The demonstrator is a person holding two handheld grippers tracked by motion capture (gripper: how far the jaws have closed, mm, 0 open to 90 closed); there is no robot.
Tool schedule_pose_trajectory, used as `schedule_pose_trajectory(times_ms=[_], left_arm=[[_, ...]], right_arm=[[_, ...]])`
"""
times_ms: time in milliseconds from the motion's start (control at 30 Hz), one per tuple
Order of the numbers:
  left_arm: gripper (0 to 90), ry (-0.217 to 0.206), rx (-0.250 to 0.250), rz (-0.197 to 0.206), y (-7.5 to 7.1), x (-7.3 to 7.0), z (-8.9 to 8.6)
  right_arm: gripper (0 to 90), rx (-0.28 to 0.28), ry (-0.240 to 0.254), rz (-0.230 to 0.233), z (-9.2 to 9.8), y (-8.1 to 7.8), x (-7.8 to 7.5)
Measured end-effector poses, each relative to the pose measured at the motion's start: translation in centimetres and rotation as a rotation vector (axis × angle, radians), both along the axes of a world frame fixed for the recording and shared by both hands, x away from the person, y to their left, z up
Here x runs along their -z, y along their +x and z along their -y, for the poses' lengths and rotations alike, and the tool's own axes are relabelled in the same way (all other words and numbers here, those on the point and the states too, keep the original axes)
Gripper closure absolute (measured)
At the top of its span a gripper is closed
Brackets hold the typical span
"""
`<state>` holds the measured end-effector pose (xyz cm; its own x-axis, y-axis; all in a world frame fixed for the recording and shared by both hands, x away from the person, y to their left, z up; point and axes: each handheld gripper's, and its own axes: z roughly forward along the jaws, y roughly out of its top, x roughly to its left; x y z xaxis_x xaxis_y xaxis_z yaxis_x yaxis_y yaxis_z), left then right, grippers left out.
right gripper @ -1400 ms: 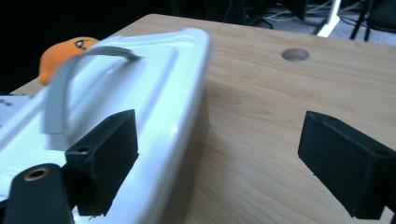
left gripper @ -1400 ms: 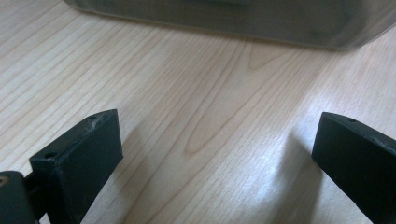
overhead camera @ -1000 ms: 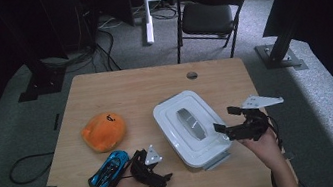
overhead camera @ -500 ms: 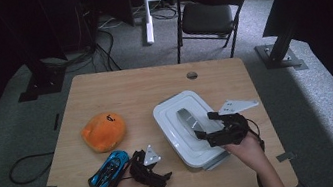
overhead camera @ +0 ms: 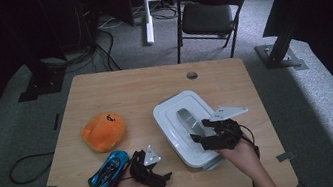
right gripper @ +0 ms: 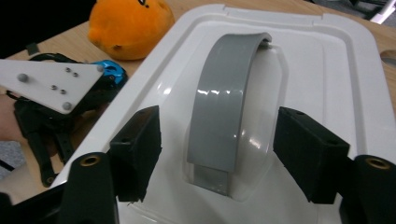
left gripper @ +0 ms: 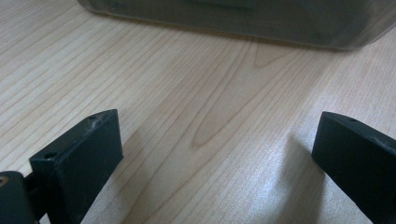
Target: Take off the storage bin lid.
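Note:
A white lidded box [overhead camera: 173, 117] stands right of the table's middle, with a grey arched handle [overhead camera: 188, 120] on its lid. My right gripper [overhead camera: 200, 136] reaches over the lid from the near right. In the right gripper view the jaws [right gripper: 219, 140] straddle the near end of the handle [right gripper: 224, 107]. They have just been closing, and a gap shows on each side, so the gripper is open. My left gripper [overhead camera: 157, 175] rests low near the front edge, left of the box. Its jaws [left gripper: 215, 140] are open over bare wood, facing the box wall [left gripper: 243, 18].
An orange plush [overhead camera: 103, 131] lies left of the box, and a blue toy car [overhead camera: 108, 167] sits by the left hand. The table [overhead camera: 119, 93] has a small cable hole [overhead camera: 192, 75] at the back. A folding chair [overhead camera: 205, 14] stands beyond it.
The right gripper has moved left from the box's right side onto the lid, and its jaws have narrowed around the handle. The left gripper has stayed put.

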<state>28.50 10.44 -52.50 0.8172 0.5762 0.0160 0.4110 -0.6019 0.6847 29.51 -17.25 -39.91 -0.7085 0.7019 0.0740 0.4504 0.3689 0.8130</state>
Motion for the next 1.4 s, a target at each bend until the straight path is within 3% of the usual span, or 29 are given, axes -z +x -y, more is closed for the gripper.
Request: schedule_pose_trajectory(times_ms=[200, 600, 767, 967, 1400], left_arm=[[2.3, 0.001, 0.000, 0.000, -0.1, 0.0, 0.0], [2.3, 0.001, -0.004, 0.000, -0.1, 0.0, 0.0], [2.3, 0.001, -0.005, 0.000, -0.1, 0.0, 0.0], [2.3, 0.000, -0.006, 0.000, -0.1, 0.0, 0.0], [2.3, 0.004, -0.004, 0.002, -0.1, 0.0, 0.0]], right_arm=[[38.6, 0.009, -0.044, 0.008, -0.6, -0.1, 0.2], [53.0, 0.055, -0.047, 0.021, -0.6, -0.2, 0.3], [65.6, 0.036, -0.034, 0.026, -0.8, -0.5, 0.3], [67.1, 0.038, 0.000, -0.005, -0.6, -0.4, 0.3], [67.8, 0.045, 0.043, 0.024, 0.2, -0.4, -1.5]])
